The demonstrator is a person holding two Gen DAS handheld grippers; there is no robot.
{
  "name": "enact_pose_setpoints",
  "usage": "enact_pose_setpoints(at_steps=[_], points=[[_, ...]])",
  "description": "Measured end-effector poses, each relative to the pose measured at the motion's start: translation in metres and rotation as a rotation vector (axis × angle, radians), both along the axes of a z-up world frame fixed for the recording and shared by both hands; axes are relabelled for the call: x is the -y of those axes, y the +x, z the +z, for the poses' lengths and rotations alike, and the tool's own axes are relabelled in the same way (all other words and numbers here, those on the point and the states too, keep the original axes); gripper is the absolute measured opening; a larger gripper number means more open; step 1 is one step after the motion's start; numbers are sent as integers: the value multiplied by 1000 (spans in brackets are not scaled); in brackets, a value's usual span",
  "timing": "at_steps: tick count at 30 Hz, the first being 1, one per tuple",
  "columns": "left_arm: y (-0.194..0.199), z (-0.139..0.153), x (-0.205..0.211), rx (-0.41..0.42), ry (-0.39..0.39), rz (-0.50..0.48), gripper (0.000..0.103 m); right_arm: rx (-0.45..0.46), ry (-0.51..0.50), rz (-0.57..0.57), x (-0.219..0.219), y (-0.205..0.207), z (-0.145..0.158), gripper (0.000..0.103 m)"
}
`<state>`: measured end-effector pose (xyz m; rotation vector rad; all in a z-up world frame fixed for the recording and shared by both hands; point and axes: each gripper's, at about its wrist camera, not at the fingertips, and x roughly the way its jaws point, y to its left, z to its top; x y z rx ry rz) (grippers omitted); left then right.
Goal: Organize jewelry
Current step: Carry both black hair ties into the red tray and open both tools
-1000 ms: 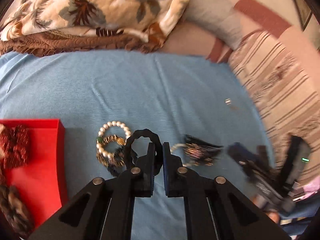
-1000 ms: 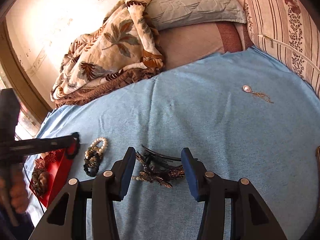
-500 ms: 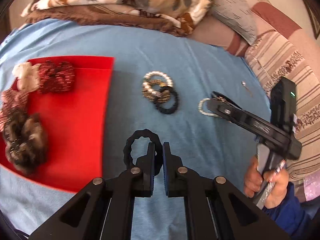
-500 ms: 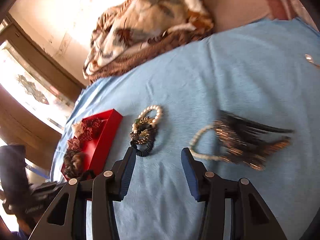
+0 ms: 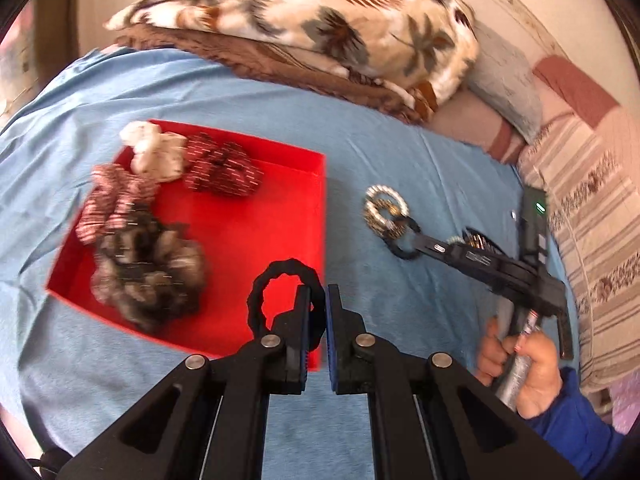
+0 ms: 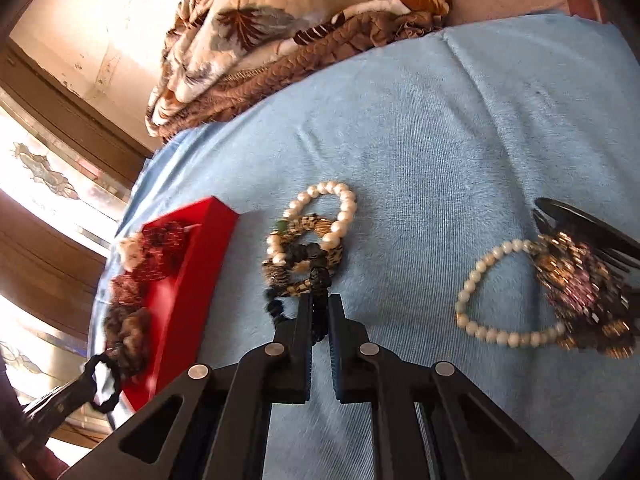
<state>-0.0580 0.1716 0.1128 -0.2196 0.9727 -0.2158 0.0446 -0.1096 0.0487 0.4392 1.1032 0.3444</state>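
My left gripper (image 5: 318, 300) is shut on a black wavy ring band (image 5: 264, 284), held just above the near right corner of the red tray (image 5: 260, 232). Several fabric scrunchies (image 5: 148, 268) lie in the tray. To the right, on the blue bedspread (image 6: 440, 140), my right gripper (image 6: 319, 304) is shut on a black braided band (image 6: 276, 308). That band lies tangled with a pearl bracelet (image 6: 344, 204) and a gold beaded bracelet (image 6: 288, 280). The left wrist view shows the right gripper (image 5: 400, 240) down on the same pile.
A second pearl bracelet (image 6: 468, 284) and a beaded hair clip (image 6: 580, 288) lie to the right of the pile. A folded leaf-print blanket (image 5: 320, 28) and a striped pillow (image 5: 592, 208) edge the bed. A hand in a blue sleeve (image 5: 528, 364) holds the right gripper's handle.
My left gripper has carried the black ring from the pile over to the red tray. My right gripper swung left from the hair clip, sank onto the bracelet pile and shut on the black band.
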Motion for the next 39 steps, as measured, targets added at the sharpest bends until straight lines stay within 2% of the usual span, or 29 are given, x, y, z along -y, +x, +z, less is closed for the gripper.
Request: enact_pose_setpoints(at_steps=[4, 8, 14, 18, 25, 27, 30, 33, 34, 39], points=[[-4, 9, -29, 30, -27, 55, 7, 54, 2, 9, 1, -14, 34, 8], [-1, 12, -57, 38, -87, 109, 7, 121, -21, 52, -14, -20, 72, 8], [20, 9, -83, 29, -160, 162, 7, 146, -8, 141, -57, -16, 99, 8], [50, -4, -94, -7, -162, 195, 7, 125, -6, 200, -100, -9, 96, 8], [107, -37, -104, -71, -59, 247, 8, 82, 55, 295, -173, 4, 72, 9], [116, -46, -105, -96, -43, 255, 8, 70, 26, 311, -187, 8, 61, 9], [115, -50, -109, -106, -79, 250, 15, 45, -78, 335, -204, 13, 38, 9], [105, -44, -114, -84, -123, 239, 39, 26, -139, 344, -211, 15, 22, 9], [101, -40, -116, -70, -134, 240, 42, 23, -149, 347, -212, 15, 18, 9], [79, -16, -130, -27, -211, 234, 42, 10, -183, 362, -227, 19, 5, 8]])
